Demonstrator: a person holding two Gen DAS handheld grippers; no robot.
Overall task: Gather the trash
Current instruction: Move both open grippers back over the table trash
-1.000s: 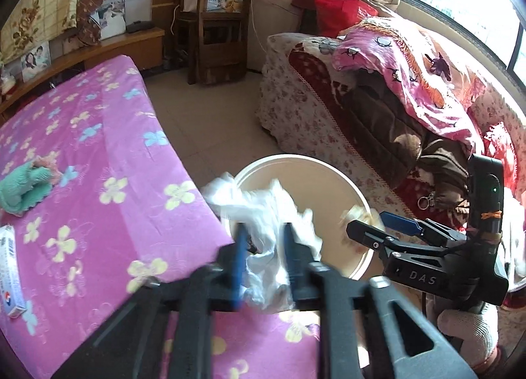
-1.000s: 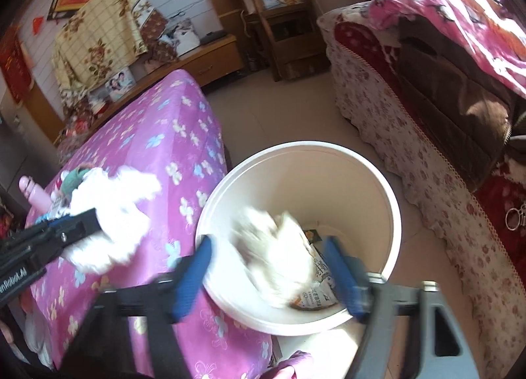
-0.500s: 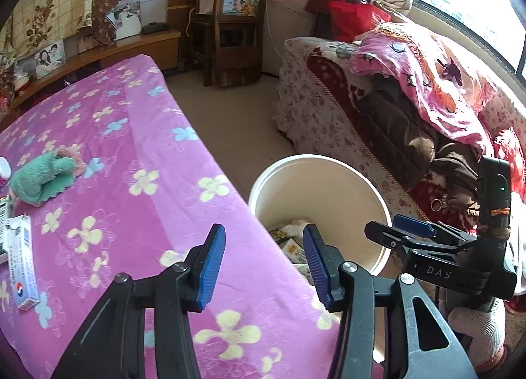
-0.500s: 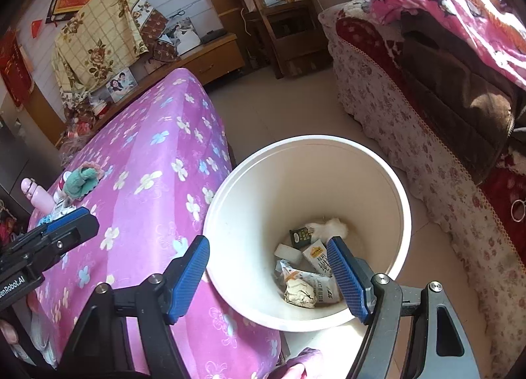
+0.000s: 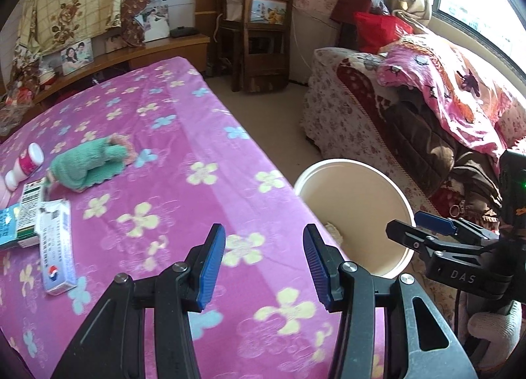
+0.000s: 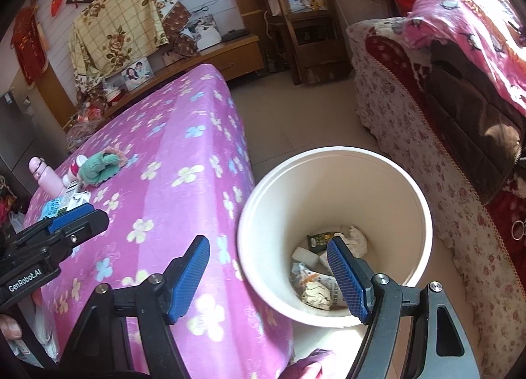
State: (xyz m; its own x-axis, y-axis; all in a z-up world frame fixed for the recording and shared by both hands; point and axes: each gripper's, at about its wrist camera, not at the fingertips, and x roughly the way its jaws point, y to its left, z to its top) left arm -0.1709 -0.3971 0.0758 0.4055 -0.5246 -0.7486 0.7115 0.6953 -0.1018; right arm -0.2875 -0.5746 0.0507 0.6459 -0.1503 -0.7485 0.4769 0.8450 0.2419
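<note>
**Q:** Where do your claws stand?

**A:** My left claw [image 5: 264, 260] hangs over the near part of the table [image 5: 197, 116]. Its jaws have just been opening; they stand apart with nothing between them. My right claw [image 6: 268, 277] is also apart and empty. It straddles the table's edge, with one finger over the cloth and the other over the bin [image 6: 417, 201].

**Q:** And the trash?

**A:** Some trash [image 6: 315, 290] lies at the bottom of the bin, which stands on the floor just beside the table's right edge. The likely next piece, by my judgement, is the white box [image 5: 56, 247]. It lies flat at the table's left side, beside a green box [image 5: 31, 211]. A bottle [image 5: 28, 165] and a green knit [image 5: 88, 165] lie beyond them.

**Q:** Which relation governs the coming move?

**A:** The white box lies to the left of my left claw, on the side away from the bin. My left hand is therefore the nearer one, and my right claw is well apart from the box. The box's long axis runs roughly away from me, close to the line my left claw points along. My jaws would then close across its narrow width, so I expect little turning of the wrist. The carry back would run rightward across the table to the bin.
</note>
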